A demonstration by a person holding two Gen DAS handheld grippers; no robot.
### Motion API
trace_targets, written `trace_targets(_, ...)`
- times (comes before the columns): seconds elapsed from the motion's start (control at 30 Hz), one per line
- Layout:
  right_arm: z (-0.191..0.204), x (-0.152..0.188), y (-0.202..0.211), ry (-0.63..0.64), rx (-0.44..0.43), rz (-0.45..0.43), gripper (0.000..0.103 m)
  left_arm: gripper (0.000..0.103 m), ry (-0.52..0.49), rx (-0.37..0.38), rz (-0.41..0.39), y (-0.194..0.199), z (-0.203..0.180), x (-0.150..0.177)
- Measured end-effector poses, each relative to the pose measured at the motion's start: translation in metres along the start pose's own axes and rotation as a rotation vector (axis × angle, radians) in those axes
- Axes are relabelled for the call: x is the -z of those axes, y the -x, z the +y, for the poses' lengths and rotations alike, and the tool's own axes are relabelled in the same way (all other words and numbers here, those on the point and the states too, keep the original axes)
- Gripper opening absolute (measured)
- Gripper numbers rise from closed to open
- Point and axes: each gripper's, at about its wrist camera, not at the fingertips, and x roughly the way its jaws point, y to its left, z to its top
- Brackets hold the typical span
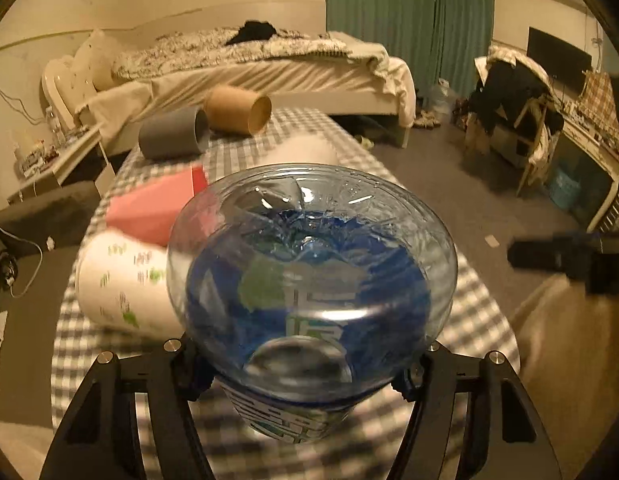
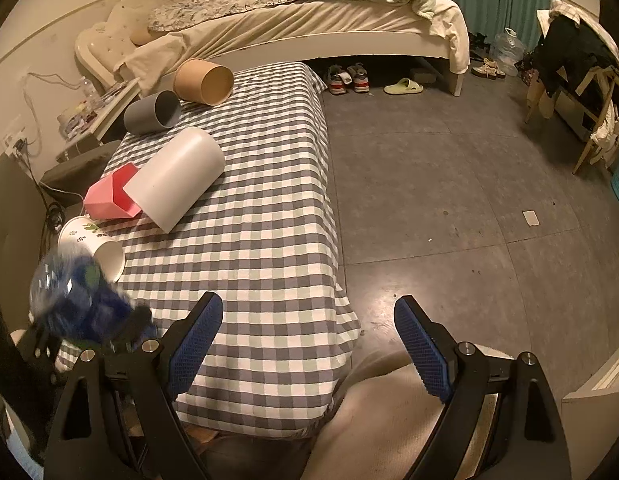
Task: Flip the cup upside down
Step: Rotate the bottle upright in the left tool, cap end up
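A clear plastic cup [image 1: 309, 280] with a blue label is held in my left gripper [image 1: 305, 376], which is shut on its sides close to the camera. The cup's moulded base points away from the camera, over the checked table [image 1: 469, 292]. The right wrist view shows this cup [image 2: 81, 300] blurred at the lower left, above the table's near left corner. My right gripper [image 2: 309, 308] is open and holds nothing; it hangs over the table's near right edge and the floor. The dark shape at the right of the left wrist view looks like the right gripper [image 1: 549, 256].
Lying on their sides on the checked cloth [image 2: 249, 240] are a white paper cup with green prints [image 2: 93, 248], a pink box [image 2: 109, 196], a tall white cylinder [image 2: 177, 176], a grey cup [image 2: 153, 112] and a brown cup [image 2: 203, 80]. A bed [image 2: 309, 20] stands behind, with grey floor [image 2: 449, 200] to the right.
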Motion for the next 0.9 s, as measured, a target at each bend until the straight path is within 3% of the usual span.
trace_targets(0.1,0.0,0.0,-0.001,0.002,0.004,0.004,0.088,0.069,-0.002,-0.003,-0.024,-0.004,-0.001,-0.008)
trace_targets(0.47,-0.001,0.0,-0.004,0.004,0.029,0.015,0.088,0.072,-0.044,-0.002,0.008,-0.02,-0.005,0.005)
trace_targets(0.6,-0.002,0.0,-0.002,0.004,0.034,0.009,0.088,0.083,-0.035,0.004,0.005,-0.01,-0.005,0.003)
trace_targets(0.9,0.01,0.002,0.02,0.033,0.02,-0.048,0.088,0.083,0.002,0.0,-0.058,0.034,0.007,-0.007)
